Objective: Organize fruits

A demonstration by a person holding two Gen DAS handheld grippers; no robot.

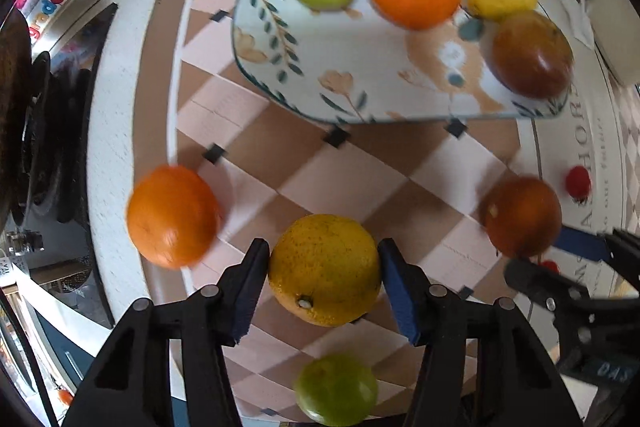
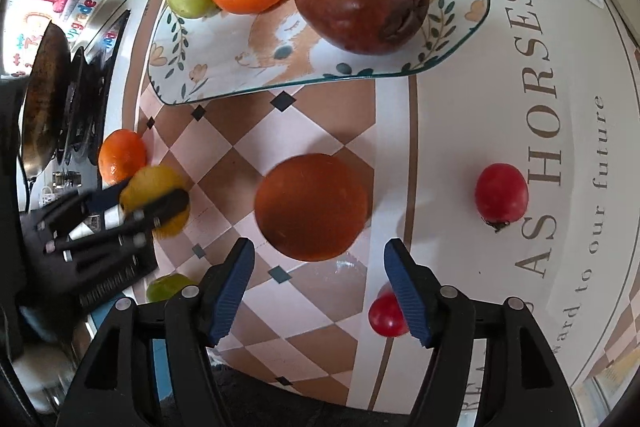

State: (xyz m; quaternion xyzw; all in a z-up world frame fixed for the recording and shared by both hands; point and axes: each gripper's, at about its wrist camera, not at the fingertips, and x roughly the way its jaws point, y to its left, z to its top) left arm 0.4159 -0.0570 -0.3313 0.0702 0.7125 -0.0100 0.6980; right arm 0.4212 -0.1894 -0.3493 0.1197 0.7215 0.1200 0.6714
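Left gripper (image 1: 323, 281): clamped on the yellow citrus (image 1: 324, 269), blue pads touching both flanks across the widest part.
Yellow citrus: between the pads over the checkered mat (image 1: 320, 183); whether lifted or resting cannot be told. Probably firm, fairly heavy, pebbled rind with decent friction; round, so likely to roll if pinched off-centre.
Right gripper (image 2: 319, 281): spread wide, holding nothing, fingers just short of the dark red-brown fruit (image 2: 311, 207).
Dark red-brown fruit: on the mat, apart from both pads. Smooth skin, probably slippery and bruisable; best taken across the middle, gently.
Loose fruit: green one (image 1: 336, 389) nearest, orange (image 1: 173, 215) to the side, two small red ones (image 2: 501, 195) on the lettered border.
Plate (image 1: 360, 75): farthest; floral ceramic, already carrying green, orange, yellow and dark red fruit along its far edge, near half bare.
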